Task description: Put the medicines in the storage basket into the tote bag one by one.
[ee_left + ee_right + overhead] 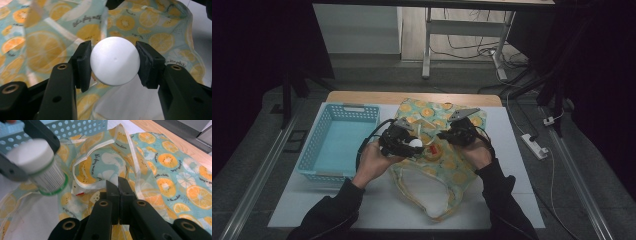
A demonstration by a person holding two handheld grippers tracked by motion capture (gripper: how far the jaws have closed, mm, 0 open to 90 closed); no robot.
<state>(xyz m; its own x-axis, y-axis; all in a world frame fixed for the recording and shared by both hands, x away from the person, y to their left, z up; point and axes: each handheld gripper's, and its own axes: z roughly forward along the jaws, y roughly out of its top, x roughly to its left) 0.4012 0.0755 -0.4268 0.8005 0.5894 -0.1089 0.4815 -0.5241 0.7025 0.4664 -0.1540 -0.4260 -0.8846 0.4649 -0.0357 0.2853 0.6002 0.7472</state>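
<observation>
A small bottle [114, 62] with a round white cap sits between the pads of my left gripper [113, 53], which is shut on it. In the right gripper view the bottle [37, 167] shows a green band and a barcode label, hanging over the bag's mouth. The bag [447, 167] is teal cloth printed with orange slices and lies on the white mat. My right gripper [118, 185] is shut on a fold of the bag's rim [100, 185] and holds it up. In the high view the left gripper [404, 141] and the right gripper [457, 134] stand close together over the bag.
An empty light-blue perforated basket [314, 145] stands at the left of the mat. Something small and red [430, 148] lies at the bag's mouth. The wooden table edge [362, 96] runs along the back. A power strip [534, 145] lies on the floor at the right.
</observation>
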